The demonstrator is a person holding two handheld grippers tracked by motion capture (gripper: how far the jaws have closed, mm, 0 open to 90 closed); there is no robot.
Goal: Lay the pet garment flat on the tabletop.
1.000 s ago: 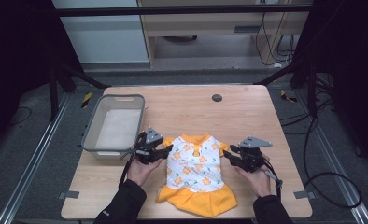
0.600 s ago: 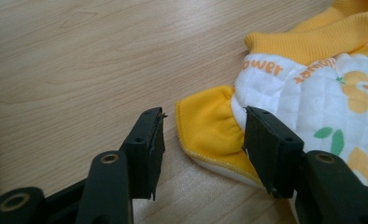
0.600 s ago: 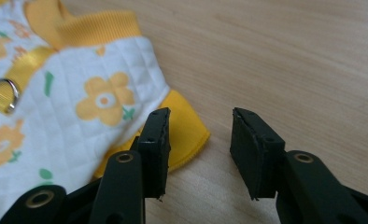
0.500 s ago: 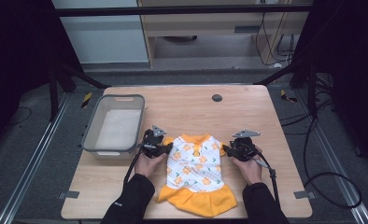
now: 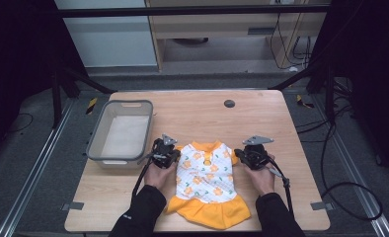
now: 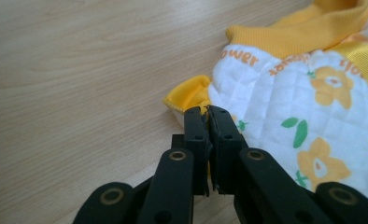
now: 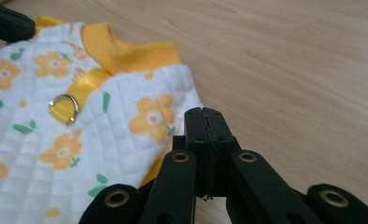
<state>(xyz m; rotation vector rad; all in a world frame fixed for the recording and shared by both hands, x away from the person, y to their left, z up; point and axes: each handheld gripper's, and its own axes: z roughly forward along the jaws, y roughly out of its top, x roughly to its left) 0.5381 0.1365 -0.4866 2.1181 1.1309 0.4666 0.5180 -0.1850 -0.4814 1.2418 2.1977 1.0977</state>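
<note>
Left gripper view: left hand-held gripper (image 6: pixel 208 114), black jaws pressed together on the yellow sleeve edge of the small dress (image 6: pixel 308 88), a sliver of yellow cloth pinched between the tips. Just beyond the tips, a yellow cuff (image 6: pixel 187 93) lying flat on the wood; to the right, white quilted fabric printed with orange flowers and green leaves, topped by a yellow ribbed collar (image 6: pixel 303 30).

Right gripper view: right hand-held gripper (image 7: pixel 205 119), jaws closed tight at the dress's other side; cannot tell whether cloth sits between them, though yellow trim shows right beside and under the left jaw. Farther out, a yellow strap with a metal D-ring (image 7: pixel 64 108) on the dress's chest, below the collar.

High view: both grippers held in the person's hands, left one (image 5: pixel 172 154) at the dress's left shoulder, right one (image 5: pixel 241 154) at its right shoulder, forearms in dark sleeves entering from the bottom. Dress spread flat on the tabletop (image 5: pixel 261 108) between them, collar away from the person, orange ruffled skirt (image 5: pixel 210 212) near the front edge. Grey plastic bin (image 5: pixel 96 138) just left of the left gripper. Small dark round spot (image 5: pixel 229 103) on the wood well beyond the dress.
</note>
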